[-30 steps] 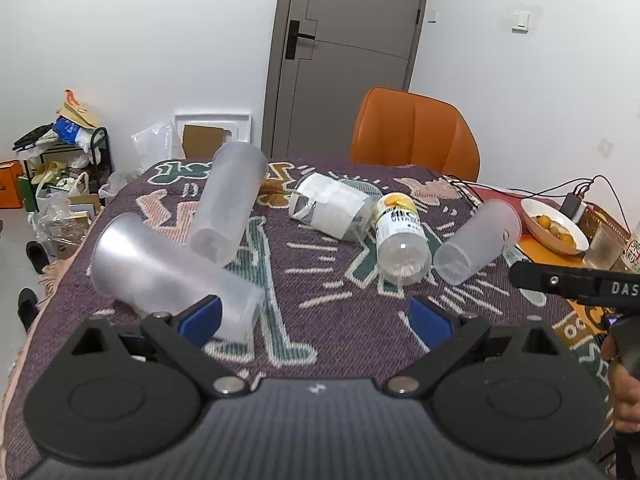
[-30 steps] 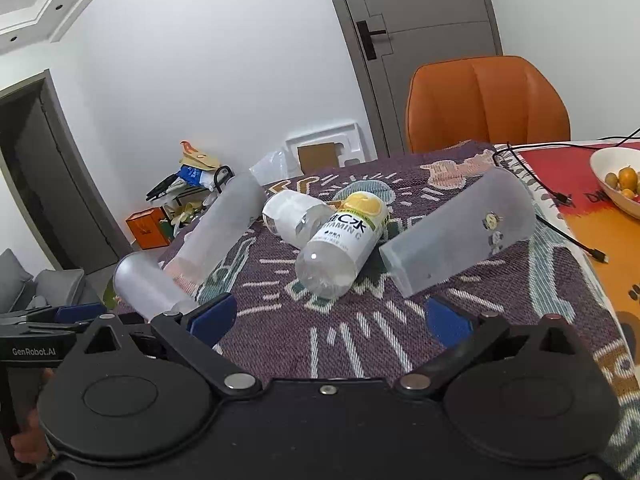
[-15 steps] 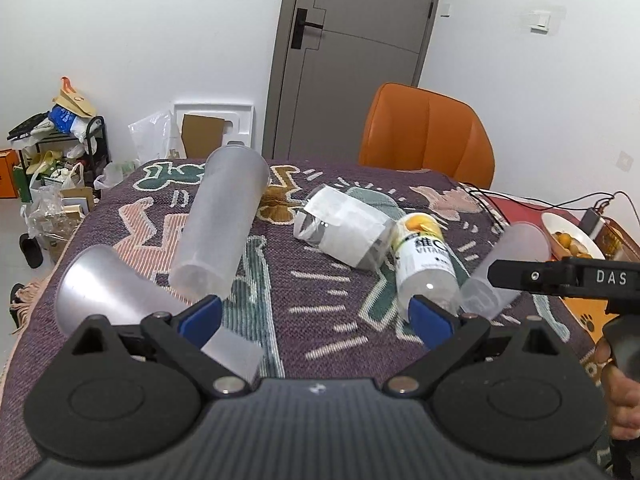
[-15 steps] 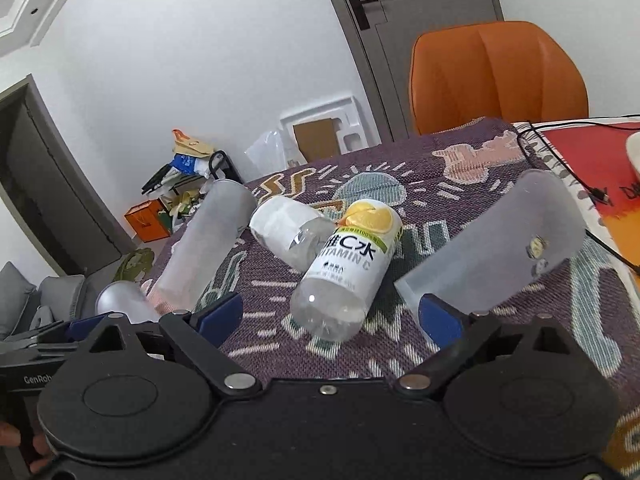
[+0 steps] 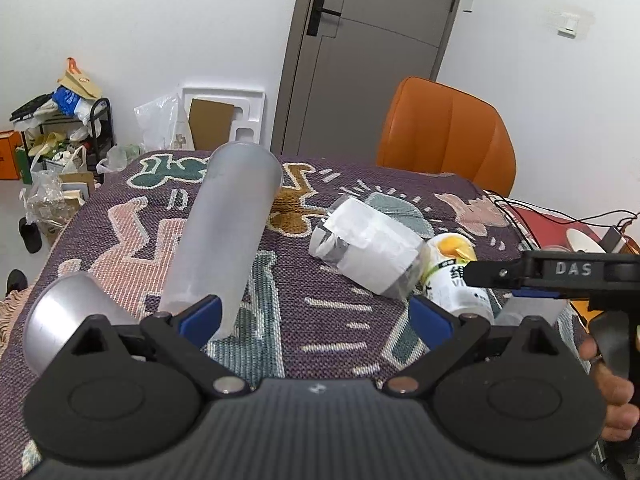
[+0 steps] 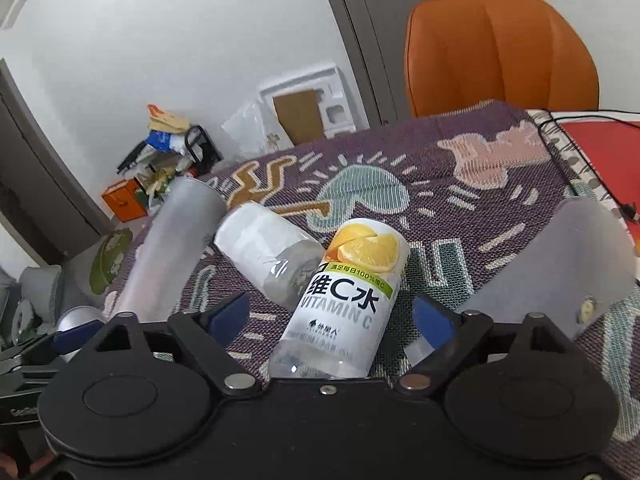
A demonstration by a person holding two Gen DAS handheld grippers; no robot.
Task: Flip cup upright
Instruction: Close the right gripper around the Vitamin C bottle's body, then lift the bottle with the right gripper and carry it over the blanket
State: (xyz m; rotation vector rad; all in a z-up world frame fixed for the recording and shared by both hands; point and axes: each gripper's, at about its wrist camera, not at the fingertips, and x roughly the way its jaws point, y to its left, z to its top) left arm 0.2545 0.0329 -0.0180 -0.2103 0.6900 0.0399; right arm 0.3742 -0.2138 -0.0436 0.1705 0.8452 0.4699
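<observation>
Three frosted plastic cups lie on their sides on the patterned cloth (image 5: 288, 344). A tall one (image 5: 224, 236) lies just ahead of my left gripper (image 5: 316, 316), its base by the left blue fingertip (image 5: 200, 316). A second cup (image 5: 68, 316) lies at the left, partly behind that gripper. The third cup (image 6: 560, 272) lies right of my right gripper (image 6: 332, 316). Both grippers are open and empty. The right gripper (image 5: 556, 272) also shows in the left wrist view.
A vitamin C bottle (image 6: 348, 296) lies between the right gripper's fingers, beside a white-labelled jar (image 6: 264, 256). An orange chair (image 5: 444, 136) stands behind the table. Cables and a red mat (image 6: 600, 148) lie at the right. Clutter sits on the floor at left.
Both grippers have moved forward and lower over the table. The bottle now lies between the right gripper's fingers, and the tall cup is close to the left gripper. Both stay open.
</observation>
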